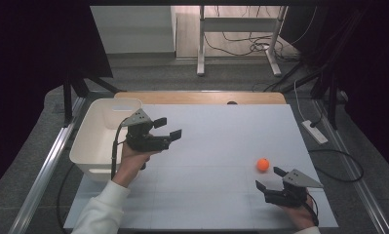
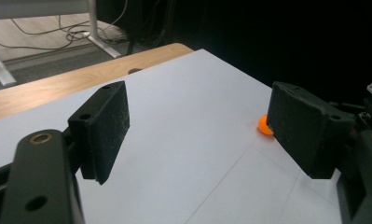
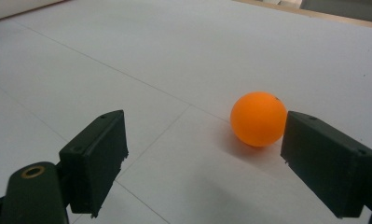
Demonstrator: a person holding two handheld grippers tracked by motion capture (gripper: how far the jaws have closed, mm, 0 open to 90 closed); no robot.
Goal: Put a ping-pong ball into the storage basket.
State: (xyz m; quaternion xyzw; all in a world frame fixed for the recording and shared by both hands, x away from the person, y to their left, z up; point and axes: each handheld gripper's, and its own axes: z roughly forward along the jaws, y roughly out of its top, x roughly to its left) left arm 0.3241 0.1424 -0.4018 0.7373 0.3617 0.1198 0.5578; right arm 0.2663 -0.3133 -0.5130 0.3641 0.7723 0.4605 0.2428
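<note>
An orange ball (image 1: 263,164) lies on the white table top (image 1: 216,141), right of centre. My right gripper (image 1: 270,178) rests low near the front right, just short of the ball, jaws open and empty. In the right gripper view the ball (image 3: 258,118) sits ahead beside the right jaw, untouched. My left gripper (image 1: 167,128) hovers over the table's left side next to a white bin (image 1: 100,139), jaws open with nothing between them. In the left gripper view the ball (image 2: 264,126) peeks out from behind the right jaw, far off.
The white bin stands at the table's left edge. A wooden strip (image 1: 202,97) runs along the far edge. Beyond it are desk legs and cables on the floor (image 1: 241,46). A power strip (image 1: 314,131) lies to the right of the table.
</note>
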